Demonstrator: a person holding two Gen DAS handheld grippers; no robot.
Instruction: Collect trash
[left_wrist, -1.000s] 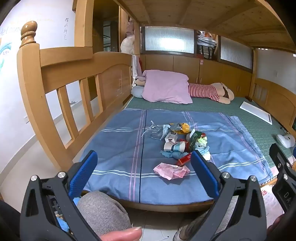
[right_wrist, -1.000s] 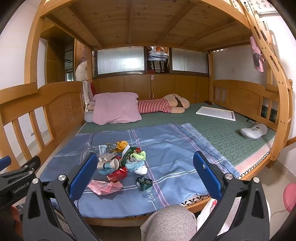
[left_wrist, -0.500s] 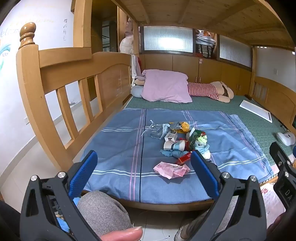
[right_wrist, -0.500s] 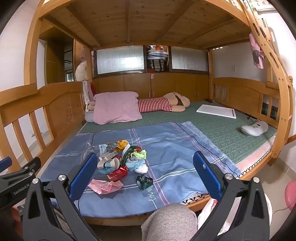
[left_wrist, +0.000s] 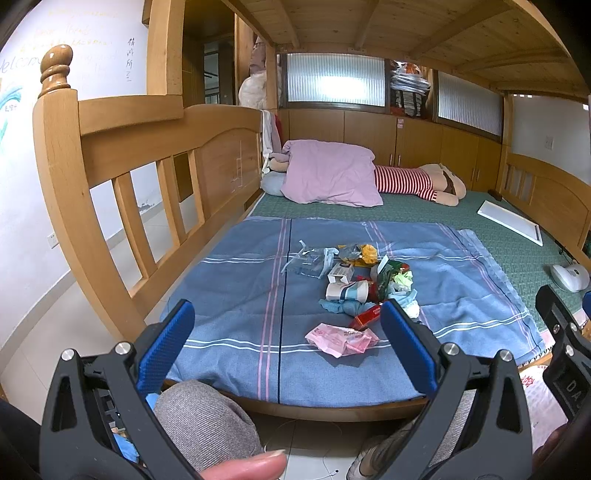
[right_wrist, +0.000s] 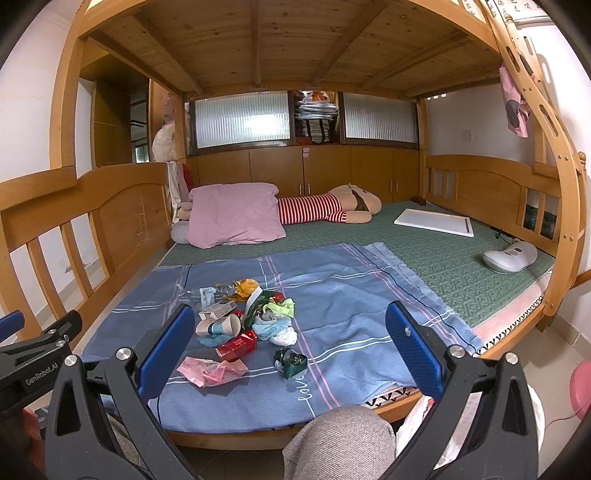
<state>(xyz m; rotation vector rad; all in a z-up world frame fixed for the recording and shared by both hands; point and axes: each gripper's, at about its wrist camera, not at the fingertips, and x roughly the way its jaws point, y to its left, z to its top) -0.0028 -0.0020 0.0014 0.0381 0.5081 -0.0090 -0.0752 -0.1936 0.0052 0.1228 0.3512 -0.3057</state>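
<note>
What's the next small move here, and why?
Probably ease the left claw forward and down toward the pink wrapper. Both claws are open and empty, held back off the bed edge, and the wrapper lies apart from the main trash pile, nearest the edge of the blue sheet, in line with the left claw.

A wooden bunk bed (right_wrist: 122, 206) carries a blue sheet (right_wrist: 351, 295) strewn with a trash pile (right_wrist: 247, 321).
</note>
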